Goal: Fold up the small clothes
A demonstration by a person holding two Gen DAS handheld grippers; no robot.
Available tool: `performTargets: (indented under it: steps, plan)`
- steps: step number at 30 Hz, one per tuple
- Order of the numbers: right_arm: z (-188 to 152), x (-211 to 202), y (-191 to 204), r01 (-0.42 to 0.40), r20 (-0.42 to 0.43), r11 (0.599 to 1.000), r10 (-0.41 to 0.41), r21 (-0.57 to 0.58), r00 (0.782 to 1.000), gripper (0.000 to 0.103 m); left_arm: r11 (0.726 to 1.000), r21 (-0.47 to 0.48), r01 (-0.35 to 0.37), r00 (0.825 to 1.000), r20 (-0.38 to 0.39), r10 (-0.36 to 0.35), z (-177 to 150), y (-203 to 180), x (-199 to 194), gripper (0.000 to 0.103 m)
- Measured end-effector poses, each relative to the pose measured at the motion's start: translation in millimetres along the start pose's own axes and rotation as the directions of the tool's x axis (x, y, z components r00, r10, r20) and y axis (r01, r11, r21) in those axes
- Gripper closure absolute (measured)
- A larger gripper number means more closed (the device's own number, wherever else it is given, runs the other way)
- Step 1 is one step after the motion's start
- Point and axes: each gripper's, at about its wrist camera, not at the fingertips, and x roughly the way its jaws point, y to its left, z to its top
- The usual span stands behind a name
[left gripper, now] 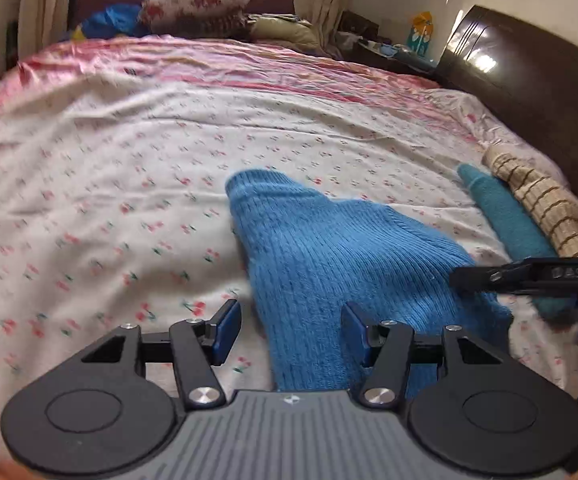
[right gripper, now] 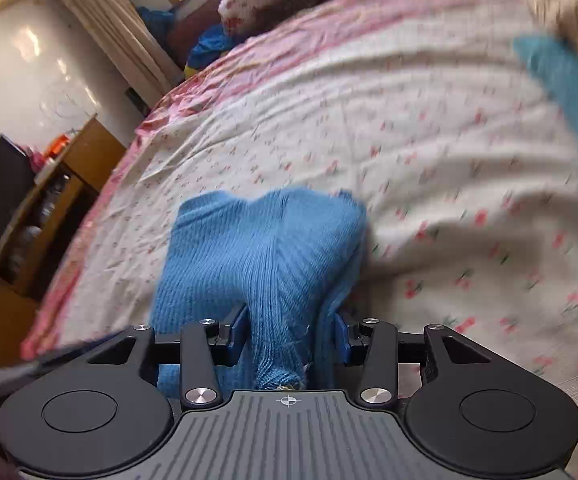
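left tongs (left gripper: 291, 330): wide open over the blue knit (left gripper: 329, 256)
right tongs (right gripper: 289, 334): clamped on bunched blue knit (right gripper: 265, 248)
bed (left gripper: 129, 160): cherry-print sheet underneath

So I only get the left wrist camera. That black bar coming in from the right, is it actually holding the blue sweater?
Observer: Yes. The right wrist view shows the right gripper with a thick bunch of the blue knit sweater pinched between its fingers.
Operator: Is the sweater lying flat there?
Observer: No, it is gathered into a hump just ahead of those fingers.
Operator: Anything beside the bed I am missing?
Observer: A wooden shelf unit stands against the edge of the bed, with a dark screen next to it.
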Motion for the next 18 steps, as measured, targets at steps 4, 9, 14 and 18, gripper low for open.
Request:
performTargets:
  steps: [4,9,14,18]
  plan:
    - [-7.3,-22.4,22.8,0.06,0.103,0.993,-0.05,-0.101,0.993,0.061,0.998,0.028,-0.057,0.998,-0.019,0.057,-2.7,-9.5,-1.7,0.043]
    - [-20.8,-9.0,38.0,0.048,0.072,0.986,-0.036,-0.162,0.997,0.066,0.991,0.079,-0.112,0.993,-0.035,0.115,-13.8,-26.6,1.5,0.041]
    - [-29.7,12.5,23.9,0.122,0.018,0.978,-0.121,-0.171,0.992,0.07,0.986,0.099,-0.134,0.989,-0.053,0.139,-15.8,-34.4,7.2,0.039]
    - [-31.0,10.4,21.7,0.131,0.017,0.98,-0.13,-0.152,0.991,0.07,0.984,0.098,-0.151,0.986,-0.054,0.157,-17.2,-37.9,4.1,0.039]
